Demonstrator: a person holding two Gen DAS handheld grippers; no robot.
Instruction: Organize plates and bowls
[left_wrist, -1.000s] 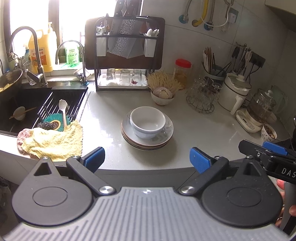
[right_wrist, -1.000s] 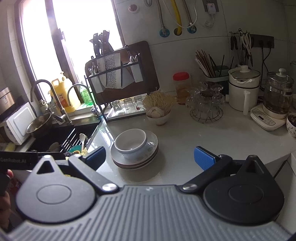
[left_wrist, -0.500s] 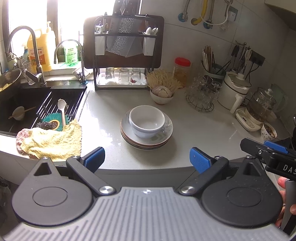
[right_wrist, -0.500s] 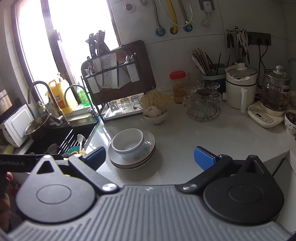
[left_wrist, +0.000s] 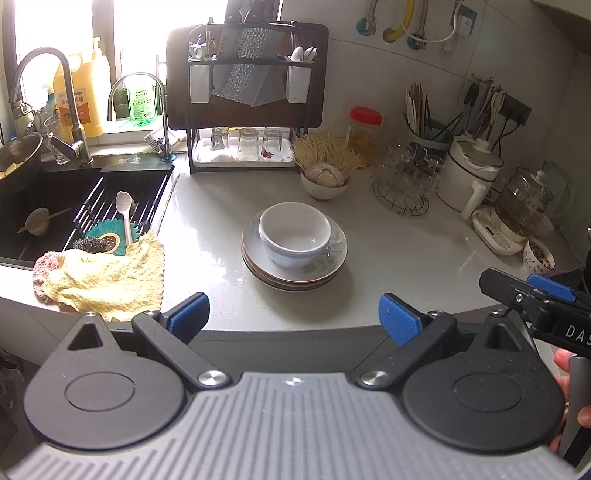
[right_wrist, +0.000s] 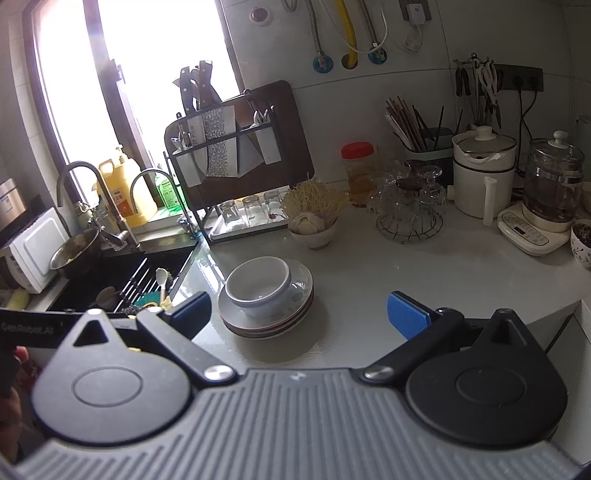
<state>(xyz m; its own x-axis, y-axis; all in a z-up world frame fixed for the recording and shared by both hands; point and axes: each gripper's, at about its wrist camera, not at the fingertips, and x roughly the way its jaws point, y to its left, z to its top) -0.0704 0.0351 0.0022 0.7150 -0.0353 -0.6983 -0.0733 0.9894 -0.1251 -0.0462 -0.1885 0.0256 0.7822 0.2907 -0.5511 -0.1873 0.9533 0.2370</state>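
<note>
Daylight from the window floods a small kitchen with a pale, glossy tabletop (left_wrist: 406, 266) that runs from a black sink (left_wrist: 55, 206) to a row of appliances. Near the middle of that tabletop sits the stack of plates (left_wrist: 295, 275), and a white bowl (left_wrist: 294, 233) stands upright on top of it, empty and shifted slightly toward the sink side of the top plate.

Taking the stack of plates as the landmark: behind it stands a small bowl of garlic (left_wrist: 325, 181), with a dark dish rack (left_wrist: 245, 110) holding upturned glasses farther back. Toward the sink from the stack, a yellow cloth (left_wrist: 103, 280) is draped over the tabletop edge, touching a teal scrubber and a white spoon (left_wrist: 123, 214) on the sink's drying grid. On the far side of the stack are a wire basket of glassware (left_wrist: 404, 184), a white electric pot (left_wrist: 467, 177) and a glass kettle (left_wrist: 524, 206).

Both tools hover short of the tabletop edge, well apart from the stack. The left gripper (left_wrist: 293, 317) has its jaws spread wide with nothing between them. The right gripper (right_wrist: 299, 314) is likewise spread and empty; from its view the stack lies ahead, just beyond its left blue pad. In the left wrist view the right tool shows at the edge, with fingers wrapped on its handle.
</note>
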